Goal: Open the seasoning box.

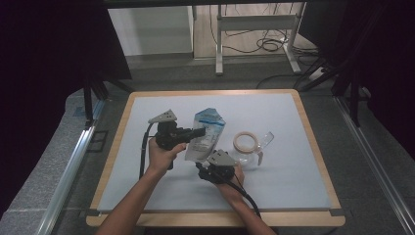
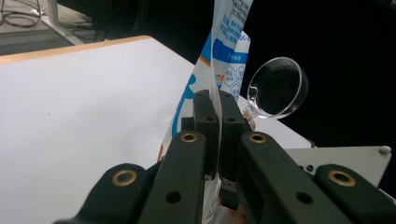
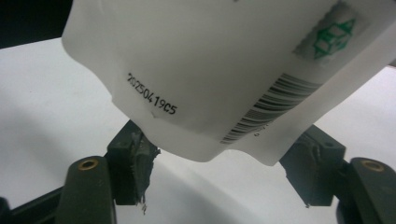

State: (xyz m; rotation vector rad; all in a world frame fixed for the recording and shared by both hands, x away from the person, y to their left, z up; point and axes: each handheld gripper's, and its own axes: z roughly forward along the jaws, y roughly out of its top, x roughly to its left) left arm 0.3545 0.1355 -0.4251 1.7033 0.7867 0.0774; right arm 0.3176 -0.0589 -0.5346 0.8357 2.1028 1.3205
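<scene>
My left gripper is clamped flat on the side edge of the pouch, holding it upright just left of the glass jug. My right gripper sits under the bottom corner, jaws apart. It looks soft, floppy film; I'd pinch the seams, not the belly.

pouch: mid-table | left gripper: left of pouch, touching | right gripper: before pouch | glass jug: right of pouch, near
</scene>
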